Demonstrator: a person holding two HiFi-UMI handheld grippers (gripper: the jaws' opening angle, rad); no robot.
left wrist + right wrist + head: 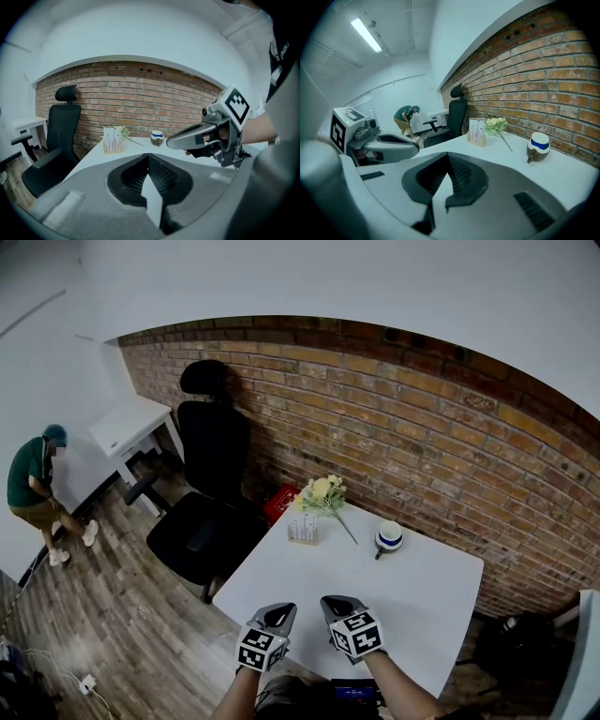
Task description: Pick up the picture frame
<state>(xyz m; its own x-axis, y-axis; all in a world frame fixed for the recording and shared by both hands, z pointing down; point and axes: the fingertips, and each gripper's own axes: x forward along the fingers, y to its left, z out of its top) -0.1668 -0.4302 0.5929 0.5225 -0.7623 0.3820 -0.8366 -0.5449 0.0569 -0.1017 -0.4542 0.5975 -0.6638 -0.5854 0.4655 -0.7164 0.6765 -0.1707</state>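
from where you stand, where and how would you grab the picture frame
Probably the top edge of the picture frame, coming down from the near side and pinching its front and back faces. It stands upright and thin on the table, and the flowers lie close behind it.

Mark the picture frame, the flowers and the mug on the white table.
picture frame (303,529): head view, middle of its printed front.
flowers (322,490): head view, on the pale blossoms.
mug (389,536): head view, on its white top.
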